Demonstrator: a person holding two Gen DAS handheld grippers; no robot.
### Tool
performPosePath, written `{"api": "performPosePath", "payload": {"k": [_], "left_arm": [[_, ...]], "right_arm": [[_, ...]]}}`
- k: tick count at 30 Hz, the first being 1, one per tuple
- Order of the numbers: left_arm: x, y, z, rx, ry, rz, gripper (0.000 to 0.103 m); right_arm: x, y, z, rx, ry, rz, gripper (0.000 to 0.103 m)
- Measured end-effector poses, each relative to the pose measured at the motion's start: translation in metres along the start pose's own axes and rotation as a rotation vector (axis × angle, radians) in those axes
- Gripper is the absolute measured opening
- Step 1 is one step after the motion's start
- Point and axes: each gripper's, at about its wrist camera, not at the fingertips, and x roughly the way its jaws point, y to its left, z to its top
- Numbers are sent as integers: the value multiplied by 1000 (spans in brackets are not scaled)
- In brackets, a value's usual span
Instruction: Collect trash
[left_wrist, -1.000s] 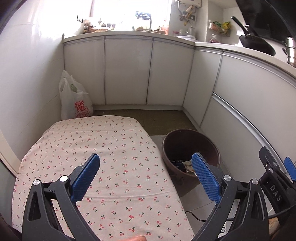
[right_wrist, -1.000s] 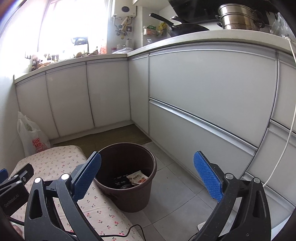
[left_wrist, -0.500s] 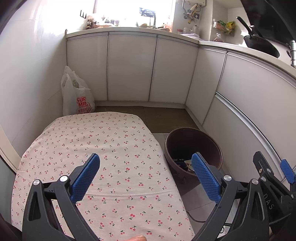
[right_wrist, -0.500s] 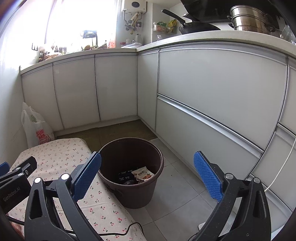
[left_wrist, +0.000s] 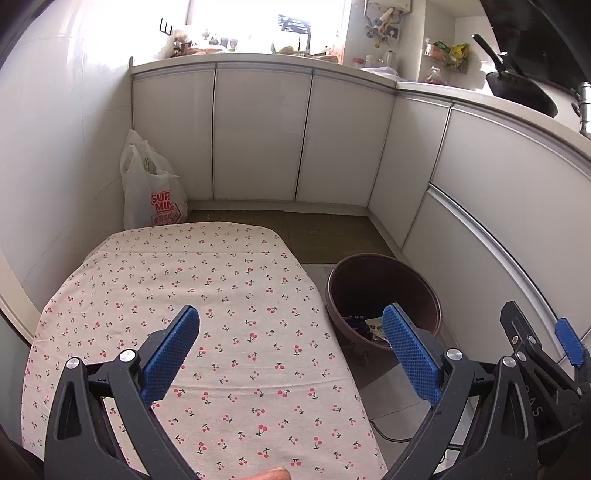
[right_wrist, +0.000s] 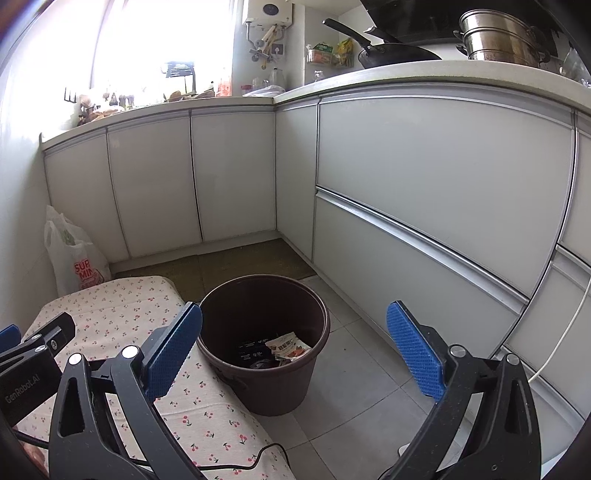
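Note:
A dark brown trash bin (right_wrist: 258, 306) stands on the tiled floor beside a table with a cherry-print cloth (left_wrist: 207, 295). Inside the bin lie a red-and-white snack wrapper (right_wrist: 288, 347) and dark packaging (right_wrist: 251, 347). The bin also shows in the left wrist view (left_wrist: 380, 284). My left gripper (left_wrist: 291, 350) is open and empty above the cloth. My right gripper (right_wrist: 295, 350) is open and empty, held above and just before the bin. No trash shows on the cloth.
A white plastic shopping bag (left_wrist: 151, 192) stands on the floor in the far left corner. White cabinets (right_wrist: 424, 177) run along the back and right. A wok (right_wrist: 391, 55) and steel pots (right_wrist: 502, 33) sit on the counter. A white cable (right_wrist: 561, 343) hangs at right.
Both grippers have drawn back and tilted slightly, so the bin and table sit a little lower and farther in view. Both stay open and empty.

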Motion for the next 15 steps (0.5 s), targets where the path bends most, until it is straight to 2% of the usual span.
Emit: {"api": "performPosePath", "payload": {"k": [15], "left_arm": [[1,0,0,-7,2,6,96]], "right_arm": [[1,0,0,9,11,7,96]]}}
